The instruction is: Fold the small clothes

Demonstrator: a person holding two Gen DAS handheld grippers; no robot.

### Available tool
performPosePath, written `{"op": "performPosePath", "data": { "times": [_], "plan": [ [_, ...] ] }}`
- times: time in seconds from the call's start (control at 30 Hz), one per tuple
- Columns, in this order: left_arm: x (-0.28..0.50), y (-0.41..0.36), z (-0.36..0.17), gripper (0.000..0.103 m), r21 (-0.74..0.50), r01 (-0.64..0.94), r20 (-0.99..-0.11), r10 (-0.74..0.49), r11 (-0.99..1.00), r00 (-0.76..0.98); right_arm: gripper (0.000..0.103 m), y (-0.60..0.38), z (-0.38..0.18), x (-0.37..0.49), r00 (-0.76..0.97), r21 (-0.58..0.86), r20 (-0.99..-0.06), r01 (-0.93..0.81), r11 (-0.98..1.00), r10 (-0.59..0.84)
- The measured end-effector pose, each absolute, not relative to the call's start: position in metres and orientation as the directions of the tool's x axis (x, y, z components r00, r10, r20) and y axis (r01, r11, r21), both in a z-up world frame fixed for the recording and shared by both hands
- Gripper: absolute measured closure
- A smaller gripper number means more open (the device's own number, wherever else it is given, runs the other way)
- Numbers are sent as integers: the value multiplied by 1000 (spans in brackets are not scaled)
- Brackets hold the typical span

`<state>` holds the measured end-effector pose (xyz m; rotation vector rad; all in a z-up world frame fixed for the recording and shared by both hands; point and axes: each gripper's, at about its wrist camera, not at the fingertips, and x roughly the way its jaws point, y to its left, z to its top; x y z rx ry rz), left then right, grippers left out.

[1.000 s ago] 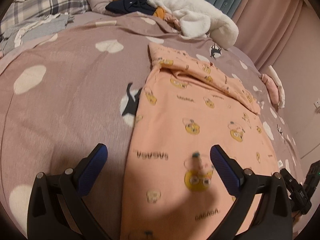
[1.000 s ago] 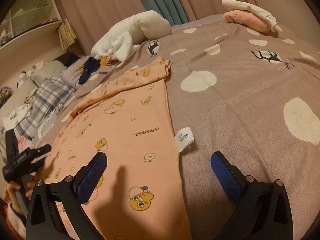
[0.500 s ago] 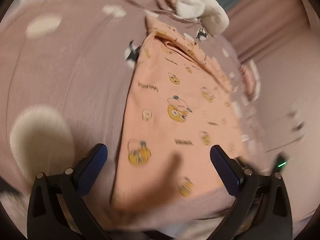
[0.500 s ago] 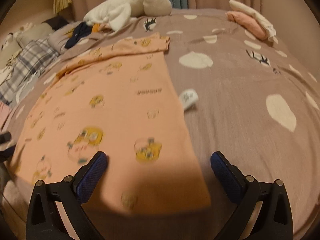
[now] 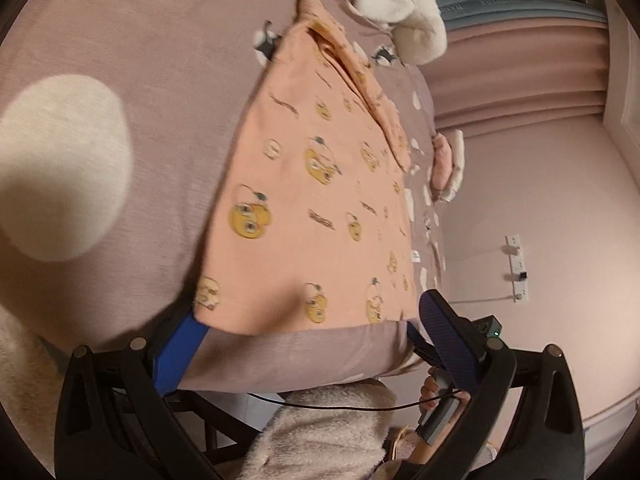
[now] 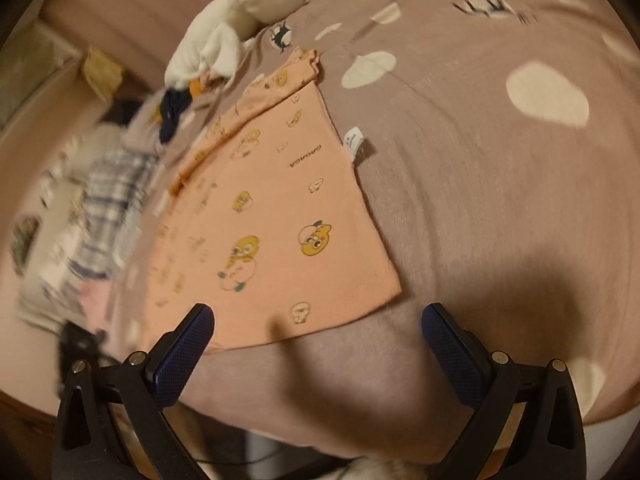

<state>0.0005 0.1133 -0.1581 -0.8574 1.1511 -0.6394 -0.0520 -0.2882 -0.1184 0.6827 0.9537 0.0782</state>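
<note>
1. Both claws are spread wide: the left gripper (image 5: pixel 312 336) and the right gripper (image 6: pixel 318 340) sit at the near hem of the peach shirt (image 6: pixel 272 216).
2. That shirt lies flat on the spotted bedspread (image 6: pixel 480 200).
3. Bare bedspread lies beside the shirt's side edges.

A home bedroom: spotted mauve bedspread (image 6: pixel 460 184), pink curtains (image 5: pixel 512 68), plaid bedding (image 6: pixel 108 192), wall socket strip (image 5: pixel 518 266).

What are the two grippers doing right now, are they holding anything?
Left gripper: open, empty, at the near hem of the shirt.
Right gripper: open, empty, at that hem.
</note>
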Motion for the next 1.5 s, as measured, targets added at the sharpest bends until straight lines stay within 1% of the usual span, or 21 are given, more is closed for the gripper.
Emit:
{"op": "performPosePath", "data": {
  "times": [0.13, 0.27, 0.47, 0.6, 0.67, 0.83, 0.93, 1.0, 1.17, 1.23, 1.3, 1.33, 1.37, 1.4, 1.43, 1.47, 1.5],
  "plan": [
    [6, 107, -159, 2, -861, -6, -485, -816, 509, 315, 0, -292, -120, -55, 605, 637, -690, 247, 730, 398],
    [14, 102, -159, 2, -870, -23, -473, -820, 493, 321, 0, -296, -125, -51, 617, 724, -635, 268, 635, 464],
    [24, 101, -155, 2, -872, -26, -467, -815, 488, 342, 0, -296, -127, -47, 630, 758, -608, 279, 589, 483],
    [27, 104, -154, 5, -879, -38, -458, -820, 475, 344, 0, -297, -129, -39, 633, 783, -581, 264, 562, 512],
    [25, 107, -155, 8, -875, -32, -463, -817, 482, 344, 0, -295, -130, -33, 635, 792, -570, 258, 553, 521],
    [20, 120, -164, 27, -876, -60, -467, -808, 479, 359, 0, -293, -132, -26, 638, 791, -567, 247, 560, 521],
    [18, 125, -166, 35, -867, -67, -482, -799, 493, 359, 2, -293, -132, -26, 634, 784, -578, 254, 567, 514],
    [17, 125, -167, 38, -858, -71, -497, -789, 508, 362, 3, -293, -132, -25, 630, 777, -584, 254, 575, 511],
    [17, 119, -166, 41, -836, -57, -526, -765, 546, 372, 3, -292, -132, -24, 629, 764, -598, 258, 591, 498],
    [17, 117, -165, 44, -819, -59, -548, -748, 570, 375, 4, -290, -132, -24, 627, 756, -604, 255, 603, 492],
    [17, 116, -166, 52, -811, -70, -560, -737, 581, 378, 7, -290, -132, -24, 624, 748, -613, 258, 612, 485],
    [18, 117, -167, 60, -805, -81, -570, -728, 588, 382, 9, -290, -132, -24, 623, 742, -619, 262, 617, 479],
    [18, 117, -169, 65, -795, -93, -584, -716, 599, 384, 13, -290, -132, -25, 622, 736, -624, 267, 622, 472],
    [19, 117, -170, 75, -788, -101, -594, -707, 607, 384, 19, -291, -132, -26, 621, 729, -632, 274, 628, 463],
    [19, 118, -172, 85, -776, -110, -609, -694, 620, 385, 23, -291, -133, -27, 617, 718, -643, 281, 637, 453],
    [19, 119, -174, 90, -767, -119, -621, -683, 630, 386, 31, -292, -133, -29, 614, 708, -653, 288, 645, 443],
    [19, 120, -175, 99, -760, -129, -630, -674, 637, 386, 38, -293, -134, -29, 613, 704, -657, 293, 647, 438]
  ]
}}
